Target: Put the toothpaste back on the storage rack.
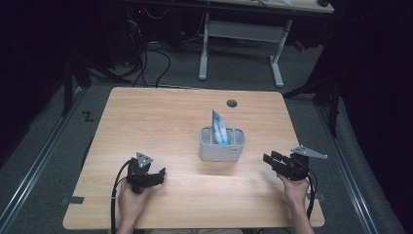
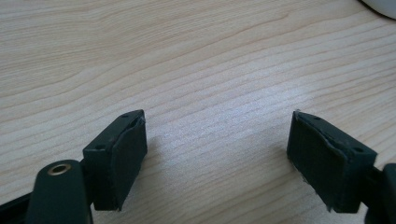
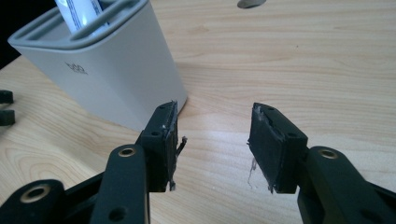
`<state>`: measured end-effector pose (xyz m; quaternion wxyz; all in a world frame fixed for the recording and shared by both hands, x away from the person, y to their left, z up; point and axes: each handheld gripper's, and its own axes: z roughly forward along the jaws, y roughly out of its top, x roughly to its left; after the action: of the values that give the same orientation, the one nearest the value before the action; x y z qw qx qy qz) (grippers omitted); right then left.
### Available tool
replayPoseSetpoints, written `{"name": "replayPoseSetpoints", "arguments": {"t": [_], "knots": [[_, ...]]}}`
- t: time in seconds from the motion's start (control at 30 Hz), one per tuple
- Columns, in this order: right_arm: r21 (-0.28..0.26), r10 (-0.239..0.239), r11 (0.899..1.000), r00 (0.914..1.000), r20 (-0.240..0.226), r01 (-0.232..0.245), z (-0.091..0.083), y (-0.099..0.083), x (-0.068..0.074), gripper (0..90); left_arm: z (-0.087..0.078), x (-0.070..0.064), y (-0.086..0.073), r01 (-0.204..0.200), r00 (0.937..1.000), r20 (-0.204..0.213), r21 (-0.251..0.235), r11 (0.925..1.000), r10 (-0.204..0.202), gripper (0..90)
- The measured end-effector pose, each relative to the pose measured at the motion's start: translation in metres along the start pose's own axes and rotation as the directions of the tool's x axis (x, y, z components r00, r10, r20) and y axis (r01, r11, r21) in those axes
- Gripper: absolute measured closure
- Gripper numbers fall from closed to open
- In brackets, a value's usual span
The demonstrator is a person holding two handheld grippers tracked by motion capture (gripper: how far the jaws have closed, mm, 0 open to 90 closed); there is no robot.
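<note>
A grey holder (image 1: 221,145) with several compartments stands mid-table. A white and blue tube (image 1: 218,127) sticks up out of its middle slot. The right gripper view has the holder (image 3: 105,70) at upper left, with the tube (image 3: 79,11) at its top. My left gripper (image 1: 157,175) rests open near the front left of the table, jaws wide apart over bare wood in the left gripper view (image 2: 217,154). My right gripper (image 1: 271,160) is held open at the front right, pointing toward the holder; nothing sits between its jaws (image 3: 212,140).
The wooden table (image 1: 146,117) has a round cable hole (image 1: 232,103) at the back. Beyond it stands a white-legged desk (image 1: 241,34) on grey carpet. The left gripper's fingertips (image 3: 5,107) show at the far left edge of the right gripper view.
</note>
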<state>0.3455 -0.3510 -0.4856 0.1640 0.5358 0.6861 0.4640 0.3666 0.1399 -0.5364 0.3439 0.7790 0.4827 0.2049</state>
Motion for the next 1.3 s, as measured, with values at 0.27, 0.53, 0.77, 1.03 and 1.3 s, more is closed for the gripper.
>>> {"name": "replayPoseSetpoints", "arguments": {"t": [0.27, 0.53, 0.77, 1.03, 1.3], "knots": [[0.037, -0.017, 0.999, 0.9995, 0.027, 0.016, 0.010, -0.012, 0.001, 52.1, 0.000, 0.000, 0.000, 0.000, 1.0000, 0.000, 0.000, 1.0000, 0.000, 20.4], [0.091, -0.081, 0.993, 0.9940, 0.074, 0.074, 0.021, -0.020, 0.006, 51.4, 0.000, 0.000, 0.000, -0.001, 1.0000, 0.000, 0.000, 1.0000, 0.001, 20.2], [0.160, -0.174, 0.976, 0.9741, 0.144, 0.151, 0.032, -0.030, 0.013, 50.2, 0.000, 0.000, 0.000, -0.001, 1.0000, 0.000, 0.000, 1.0000, 0.001, 20.2], [0.189, -0.218, 0.964, 0.9613, 0.169, 0.185, 0.039, -0.036, 0.017, 48.6, 0.000, 0.000, 0.000, -0.001, 1.0000, 0.000, 0.000, 1.0000, 0.001, 20.2], [0.197, -0.232, 0.961, 0.9561, 0.179, 0.196, 0.040, -0.036, 0.019, 44.2, 0.000, 0.000, 0.000, 0.001, 1.0000, 0.000, -0.001, 1.0000, -0.001, 20.2]]}}
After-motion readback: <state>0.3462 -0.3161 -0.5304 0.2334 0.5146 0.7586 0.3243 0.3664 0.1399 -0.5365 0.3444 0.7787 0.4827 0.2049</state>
